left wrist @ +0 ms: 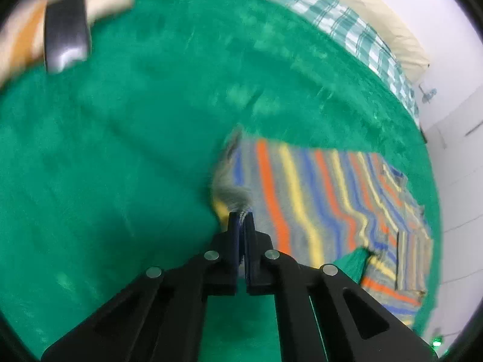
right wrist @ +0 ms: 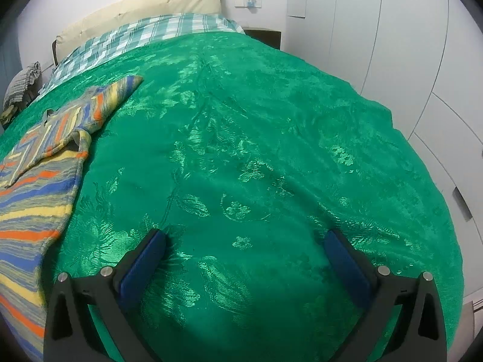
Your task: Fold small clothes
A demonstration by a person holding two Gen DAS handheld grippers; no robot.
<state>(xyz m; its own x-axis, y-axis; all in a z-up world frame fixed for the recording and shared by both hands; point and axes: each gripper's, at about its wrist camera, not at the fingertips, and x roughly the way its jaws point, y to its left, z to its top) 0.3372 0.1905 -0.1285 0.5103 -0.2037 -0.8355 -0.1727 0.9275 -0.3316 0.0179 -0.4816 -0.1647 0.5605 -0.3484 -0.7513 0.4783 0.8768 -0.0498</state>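
I have the bed under both cameras, its green patterned bedspread pulled flat to give me a broad, soft surface for folding. At the head end sit a checked sheet and a cream headboard cushion, well clear of the work.

The striped garment — grey with orange, blue and yellow bands — lies toward the left edge of the bed in the right wrist view, with one sleeve stretched out toward the head end. It looks spread out mostly flat, which I judge is the layout I want before turning a side inward.

The left gripper has its fingers drawn almost together on a bunched bit of the garment's edge, and the cloth rises from the bedspread to the tips, so I read it as lifted there to carry that edge over. The left view is blurred, so I cannot say exactly which part of the hem or side is pinched.

The right gripper hangs over bare bedspread near the foot edge, fingers spread wide, gripping nothing and touching no cloth — free, I think, to pin or take another corner.

At the top left of the left view is a blurred dark shape against something pale and orange, too smeared to name.
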